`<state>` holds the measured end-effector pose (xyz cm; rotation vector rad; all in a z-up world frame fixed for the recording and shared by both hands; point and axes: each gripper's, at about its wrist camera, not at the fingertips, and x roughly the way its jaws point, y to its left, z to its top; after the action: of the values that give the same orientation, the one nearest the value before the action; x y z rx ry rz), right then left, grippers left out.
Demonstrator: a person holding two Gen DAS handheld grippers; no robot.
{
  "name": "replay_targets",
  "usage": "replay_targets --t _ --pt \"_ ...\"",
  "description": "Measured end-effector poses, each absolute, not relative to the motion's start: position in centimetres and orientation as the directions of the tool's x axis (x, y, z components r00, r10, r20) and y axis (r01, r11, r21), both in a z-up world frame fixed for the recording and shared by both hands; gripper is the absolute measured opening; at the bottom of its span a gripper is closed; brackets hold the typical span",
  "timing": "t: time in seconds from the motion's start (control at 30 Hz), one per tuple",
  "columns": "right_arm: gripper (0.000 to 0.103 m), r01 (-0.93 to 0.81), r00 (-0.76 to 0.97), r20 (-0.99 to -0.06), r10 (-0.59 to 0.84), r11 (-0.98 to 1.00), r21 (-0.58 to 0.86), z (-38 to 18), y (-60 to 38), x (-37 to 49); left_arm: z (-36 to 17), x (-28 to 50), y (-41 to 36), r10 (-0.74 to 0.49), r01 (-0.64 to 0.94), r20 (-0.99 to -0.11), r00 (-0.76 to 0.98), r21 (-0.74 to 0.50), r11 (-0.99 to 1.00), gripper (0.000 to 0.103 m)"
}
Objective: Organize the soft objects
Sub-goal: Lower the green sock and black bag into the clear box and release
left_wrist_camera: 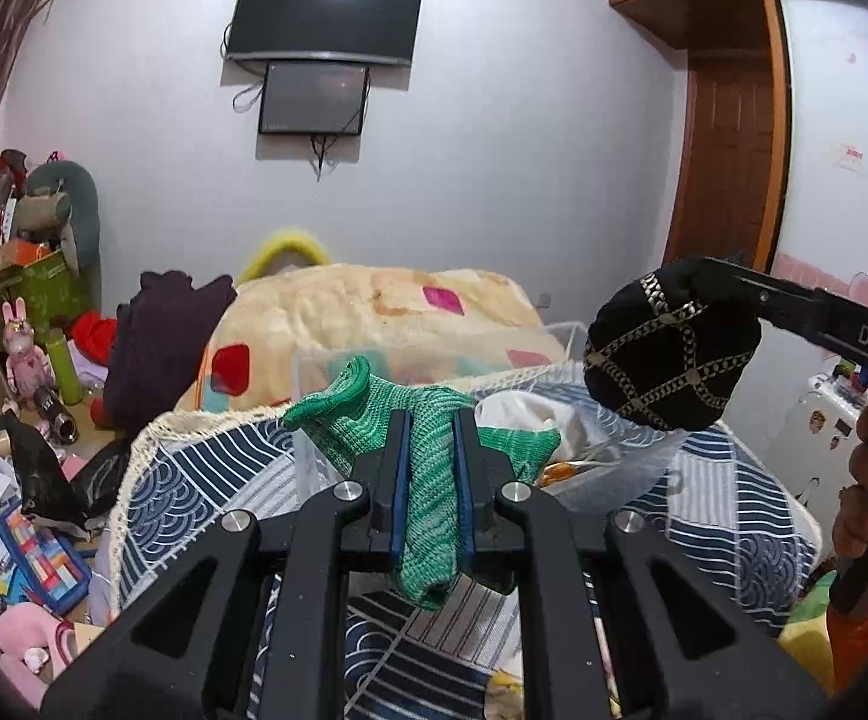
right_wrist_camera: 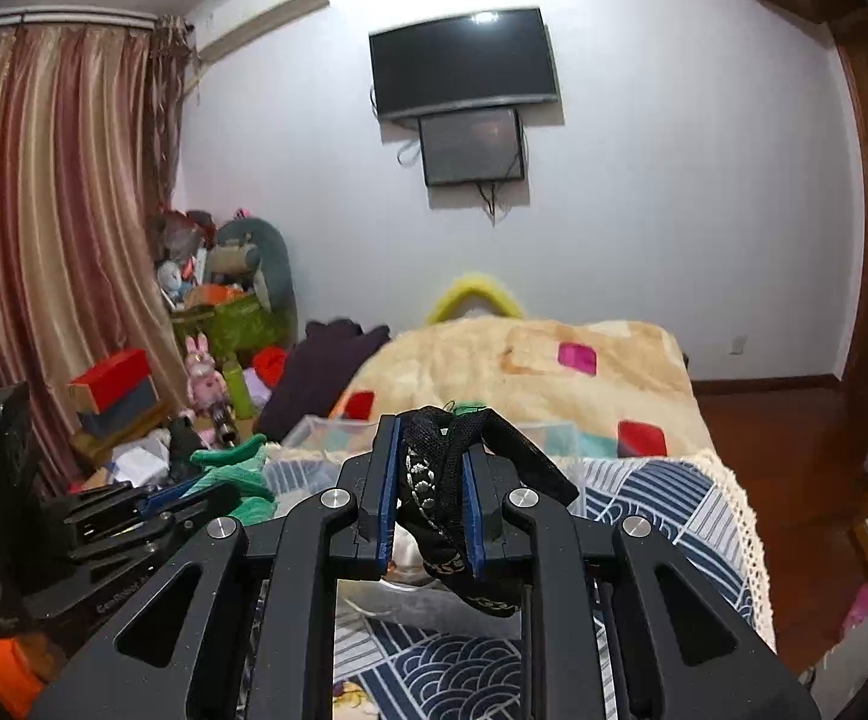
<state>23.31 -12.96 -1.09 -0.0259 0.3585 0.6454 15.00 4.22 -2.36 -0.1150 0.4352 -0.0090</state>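
Observation:
My left gripper (left_wrist_camera: 429,438) is shut on a green knitted sock (left_wrist_camera: 428,480) that hangs from its jaws above the bed. It also shows at the left of the right wrist view (right_wrist_camera: 194,495), with the green sock (right_wrist_camera: 236,471) in it. My right gripper (right_wrist_camera: 434,468) is shut on a black fabric piece with gold chain pattern (right_wrist_camera: 439,516). In the left wrist view the right gripper (left_wrist_camera: 727,276) holds that black piece (left_wrist_camera: 667,354) up at the right. A clear plastic box (left_wrist_camera: 326,372) with white cloth (left_wrist_camera: 529,414) in it sits on the bed below both.
The bed has a navy patterned cover (left_wrist_camera: 727,510) and a cream blanket with coloured squares (left_wrist_camera: 374,306). A dark purple garment (left_wrist_camera: 158,336) lies at its left. Toys, boxes and papers (left_wrist_camera: 20,480) clutter the floor at left. A wooden door (left_wrist_camera: 727,156) stands at right.

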Motion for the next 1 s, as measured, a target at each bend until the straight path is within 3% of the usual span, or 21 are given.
replay_targets --t 0.4,0.63,0.77,0.83,0.97,1.0 --pt "0.016 -0.555 0.696 -0.485 0.529 0.825 0.105 -6.2 -12.7 25.9 -4.9 19.4 4.2 -0.039 -0.028 -0.507 0.861 -0.123 0.992 0.013" --pt "0.017 -0.561 0.688 -0.491 0.534 0.821 0.107 -6.5 -12.6 25.6 -5.5 20.1 3.6 -0.008 -0.051 -0.529 0.848 -0.097 0.994 0.015" --pt "0.019 -0.554 0.7 -0.49 0.518 0.828 0.084 -6.6 -12.3 25.2 -5.5 19.7 3.5 0.012 -0.061 -0.531 0.847 -0.075 0.995 0.028" --pt "0.025 -0.554 0.701 -0.496 0.512 0.829 0.074 -6.5 -12.1 24.9 -5.4 19.3 3.6 0.018 -0.069 -0.531 0.847 -0.076 0.995 0.034" --pt "0.065 -0.522 0.731 -0.498 0.466 0.852 0.031 -6.4 -12.1 24.6 -4.9 18.3 4.1 -0.016 -0.057 -0.524 0.851 -0.124 0.991 0.048" --pt "0.067 -0.517 0.74 -0.491 0.459 0.856 0.022 -6.4 -12.1 24.3 -4.8 18.0 4.1 -0.02 -0.055 -0.519 0.855 -0.129 0.99 0.051"
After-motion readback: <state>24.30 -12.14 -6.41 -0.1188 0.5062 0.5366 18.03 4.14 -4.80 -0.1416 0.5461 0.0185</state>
